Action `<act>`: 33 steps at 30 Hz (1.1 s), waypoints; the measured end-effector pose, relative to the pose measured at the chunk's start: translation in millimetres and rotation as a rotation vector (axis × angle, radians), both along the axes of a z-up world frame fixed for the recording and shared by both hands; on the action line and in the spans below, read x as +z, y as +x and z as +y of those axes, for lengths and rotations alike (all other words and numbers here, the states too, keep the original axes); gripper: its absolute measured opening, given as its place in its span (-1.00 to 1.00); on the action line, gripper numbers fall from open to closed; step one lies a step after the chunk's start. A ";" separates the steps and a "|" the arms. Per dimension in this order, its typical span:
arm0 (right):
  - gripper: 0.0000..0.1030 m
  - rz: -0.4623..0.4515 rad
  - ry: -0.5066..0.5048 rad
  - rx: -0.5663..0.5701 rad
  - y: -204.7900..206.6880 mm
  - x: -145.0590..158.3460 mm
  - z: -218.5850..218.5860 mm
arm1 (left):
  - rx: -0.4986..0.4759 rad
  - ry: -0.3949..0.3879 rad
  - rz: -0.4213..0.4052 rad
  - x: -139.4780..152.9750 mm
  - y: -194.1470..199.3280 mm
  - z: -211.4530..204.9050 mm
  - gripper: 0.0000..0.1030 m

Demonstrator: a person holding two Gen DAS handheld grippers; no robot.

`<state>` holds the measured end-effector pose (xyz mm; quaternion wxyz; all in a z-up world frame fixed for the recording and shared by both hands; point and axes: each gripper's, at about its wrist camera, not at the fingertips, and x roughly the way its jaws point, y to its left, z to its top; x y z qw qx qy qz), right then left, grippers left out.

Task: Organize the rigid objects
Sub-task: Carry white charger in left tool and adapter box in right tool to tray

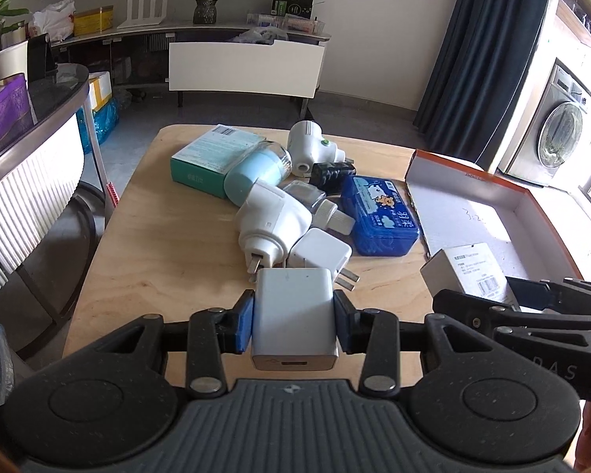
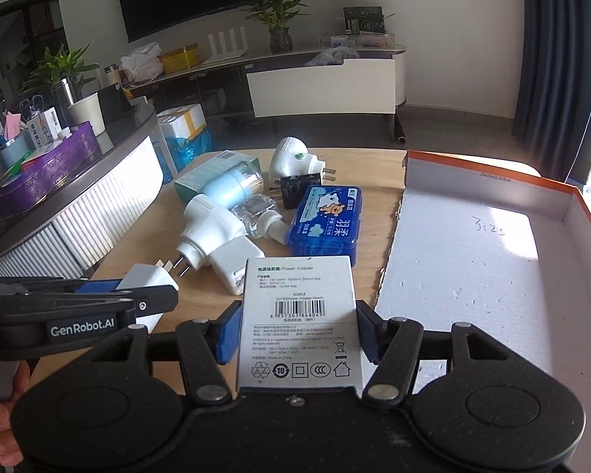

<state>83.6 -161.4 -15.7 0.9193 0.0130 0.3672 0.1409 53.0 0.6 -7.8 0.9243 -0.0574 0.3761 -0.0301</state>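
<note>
Starting left of the orange-rimmed tray point(image 2: 492, 244), the white charger point(image 1: 293, 315) is clamped between the pads of the left gripper point(image 1: 294, 317) above the table edge, where a slip from its smooth sides could be caused by tilting. Nearer the tray, the power adapter box point(image 2: 299, 315) is clamped in the right gripper point(image 2: 300, 329); a collision between the two close grippers is judged possible during transfer.

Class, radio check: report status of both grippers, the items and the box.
Left gripper shut on white charger. Right gripper shut on power adapter box. Orange-rimmed box alongside, nothing in it. Pile of plugs remains on table.
</note>
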 end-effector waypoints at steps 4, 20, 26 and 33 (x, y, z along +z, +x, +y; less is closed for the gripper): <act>0.38 -0.017 0.000 -0.039 -2.0 9.2 -9.4 | -0.020 0.000 0.001 7.7 5.2 -10.7 -0.20; 0.38 -0.048 -0.004 -0.138 -11.4 43.3 -52.5 | -0.067 0.019 -0.002 29.1 26.0 -48.8 -0.20; 0.38 -0.064 0.003 -0.183 -11.5 47.6 -74.2 | -0.094 0.043 -0.017 37.2 32.3 -69.1 -0.20; 0.38 -0.087 0.014 -0.230 -14.0 49.8 -91.1 | -0.147 0.032 -0.006 35.4 37.5 -96.8 -0.20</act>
